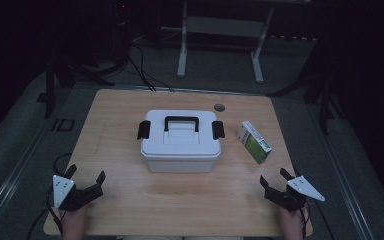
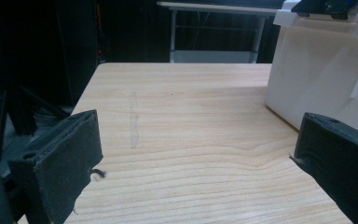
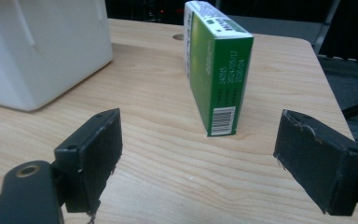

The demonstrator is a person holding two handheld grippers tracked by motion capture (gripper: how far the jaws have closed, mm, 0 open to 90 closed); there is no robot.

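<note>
Your right gripper (image 1: 275, 183) and left gripper (image 1: 85, 175): both spread, empty, near the table's front corners. Green-and-white cardboard box (image 3: 216, 70) stands near the right edge, beside the white lidded plastic bin (image 1: 181, 141). Approach square, pinch its broad faces.

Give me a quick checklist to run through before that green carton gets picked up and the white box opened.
1. Right hand-held gripper open, nothing between its jaws: ok.
2. Left hand-held gripper open and free: ok.
3. Green carton stands apart from the white box, with room for jaws on both sides: ok.
4. Box lid closed, black handle lying flat: ok.
5. Whether the side latches are locked: cannot tell.
6. Table bare between grippers and box: ok.
</note>
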